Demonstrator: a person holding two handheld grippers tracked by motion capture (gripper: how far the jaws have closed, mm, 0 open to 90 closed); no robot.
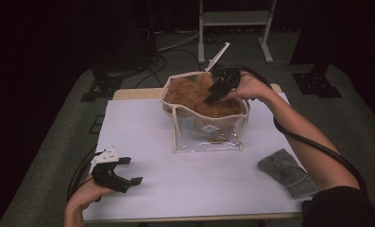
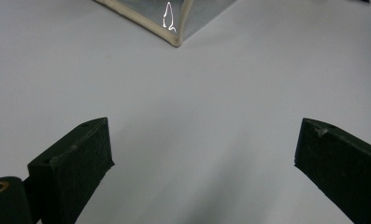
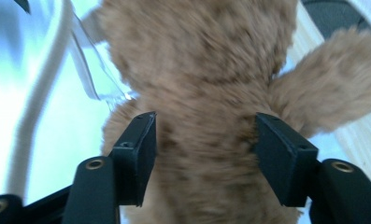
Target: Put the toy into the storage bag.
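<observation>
A brown plush toy [image 1: 190,92] sits in a clear bag with cream trim [image 1: 208,137] at the middle back of the white table. My right gripper [image 1: 213,97] reaches down into the bag's open top. In the right gripper view the gripper [image 3: 205,140] has its jaws pressed against both sides of the plush toy's [image 3: 202,60] furry body, with the bag's trim [image 3: 38,93] at the left. My left gripper [image 1: 131,170] rests low at the front left, open, holding nothing. The left gripper view has it [image 2: 204,149] facing bare table, with a corner of the bag [image 2: 174,32] ahead.
A grey cloth [image 1: 286,172] lies at the front right of the white table cover [image 1: 175,189], beside the person's right forearm. A white metal frame [image 1: 234,21] stands on the floor behind the table. Cables trail off both grippers.
</observation>
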